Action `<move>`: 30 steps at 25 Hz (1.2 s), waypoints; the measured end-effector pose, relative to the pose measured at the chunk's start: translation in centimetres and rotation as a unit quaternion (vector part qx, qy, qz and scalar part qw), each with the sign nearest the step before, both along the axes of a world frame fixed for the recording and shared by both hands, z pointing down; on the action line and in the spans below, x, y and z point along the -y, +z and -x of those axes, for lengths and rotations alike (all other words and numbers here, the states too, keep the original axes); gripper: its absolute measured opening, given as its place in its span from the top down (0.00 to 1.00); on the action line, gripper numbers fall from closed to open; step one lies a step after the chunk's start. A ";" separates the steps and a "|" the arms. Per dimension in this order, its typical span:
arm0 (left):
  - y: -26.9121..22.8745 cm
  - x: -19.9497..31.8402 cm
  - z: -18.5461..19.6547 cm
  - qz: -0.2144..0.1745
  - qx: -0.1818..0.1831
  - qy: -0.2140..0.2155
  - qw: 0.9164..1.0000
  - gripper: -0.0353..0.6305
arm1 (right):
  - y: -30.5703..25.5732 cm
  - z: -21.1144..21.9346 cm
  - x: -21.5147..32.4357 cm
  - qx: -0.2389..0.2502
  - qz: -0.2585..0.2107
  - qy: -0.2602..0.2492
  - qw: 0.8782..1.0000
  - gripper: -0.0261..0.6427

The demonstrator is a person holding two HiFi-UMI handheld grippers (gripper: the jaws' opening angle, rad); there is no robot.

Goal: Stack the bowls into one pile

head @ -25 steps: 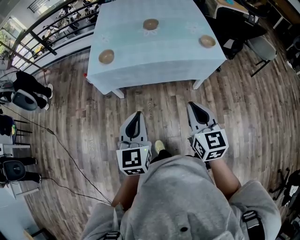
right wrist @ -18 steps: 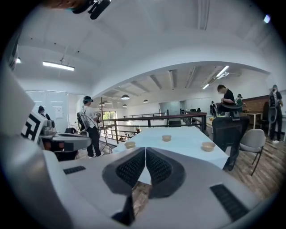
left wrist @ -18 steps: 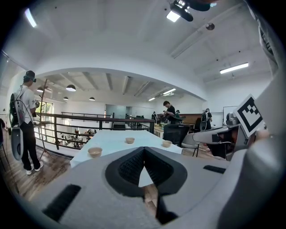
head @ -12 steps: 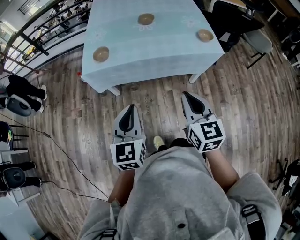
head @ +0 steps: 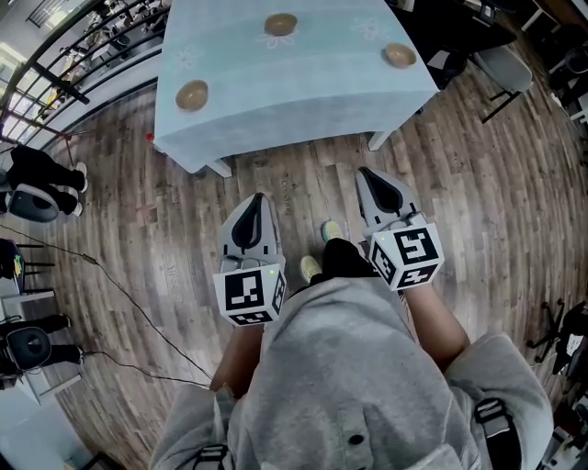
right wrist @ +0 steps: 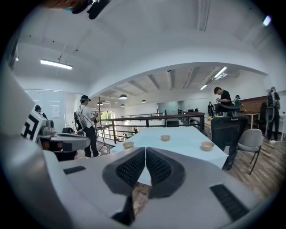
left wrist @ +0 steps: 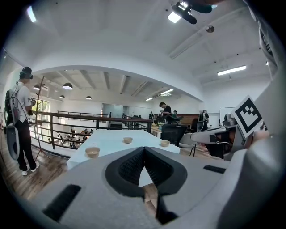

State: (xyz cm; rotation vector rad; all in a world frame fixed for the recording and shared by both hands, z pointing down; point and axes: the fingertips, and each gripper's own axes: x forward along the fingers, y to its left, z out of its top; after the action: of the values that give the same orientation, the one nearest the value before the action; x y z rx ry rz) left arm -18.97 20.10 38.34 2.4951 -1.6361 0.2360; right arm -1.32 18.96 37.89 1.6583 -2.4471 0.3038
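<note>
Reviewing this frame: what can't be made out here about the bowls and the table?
Bowl contents: left bowl, middle bowl and right bowl are too small in every view to tell whether empty.
Table: far edge cut off by the head view's top edge.
Table's near edge and legs: mostly hidden behind the left gripper and right gripper in their own views.

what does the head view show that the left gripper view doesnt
Head view only: the person's grey top and shoes, seen from above, and the right tool along its whole length.
Left gripper view only: the ceiling lights and people beyond the table's far end.
Both: the pale blue table with three bowls standing apart, none stacked, and the left tool, jaws shut and empty.
</note>
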 end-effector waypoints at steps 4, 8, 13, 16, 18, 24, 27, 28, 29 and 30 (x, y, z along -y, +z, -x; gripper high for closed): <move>0.3 -0.2 0.0 0.001 0.005 0.001 1.000 0.92 | 0.4 -0.1 -0.1 0.004 0.001 0.001 1.000 0.92; 0.0 0.2 0.0 -0.005 0.009 -0.002 1.000 0.92 | 0.5 -0.2 0.4 0.006 -0.003 0.001 1.000 0.92; -0.4 1.8 -0.2 -0.011 0.014 -0.003 1.000 0.92 | 0.4 -0.6 2.1 0.010 -0.007 0.002 1.000 0.92; -0.5 2.8 -0.2 -0.012 0.017 -0.004 1.000 0.92 | 0.5 -0.8 3.4 0.012 -0.009 0.004 1.000 0.92; -0.2 3.6 -0.2 -0.008 0.019 -0.004 1.000 0.92 | 0.6 -0.9 4.2 0.013 -0.008 0.004 1.000 0.92; 0.1 6.7 -0.8 -0.003 0.020 0.001 1.000 0.92 | 1.4 -1.7 6.8 0.009 0.001 0.008 1.000 0.92; 0.5 8.5 -1.3 0.003 0.019 0.007 1.000 0.92 | 1.6 -2.2 8.5 0.009 0.003 0.013 1.000 0.92; 0.6 9.1 -1.5 0.005 0.019 0.008 1.000 0.92 | 1.6 -2.4 9.0 0.009 0.003 0.014 1.000 0.92; 0.6 9.7 -1.6 0.006 0.019 0.009 1.000 0.92 | 1.7 -2.6 9.6 0.009 0.004 0.015 1.000 0.92; 0.7 10.4 -1.7 0.007 0.020 0.010 1.000 0.92 | 1.8 -2.7 10.2 0.009 0.006 0.016 1.000 0.92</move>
State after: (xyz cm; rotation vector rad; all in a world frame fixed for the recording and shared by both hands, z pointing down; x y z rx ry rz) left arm -17.24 9.74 39.05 2.5129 -1.6193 0.3015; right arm 1.39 8.77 39.66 1.6992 -2.4298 0.3385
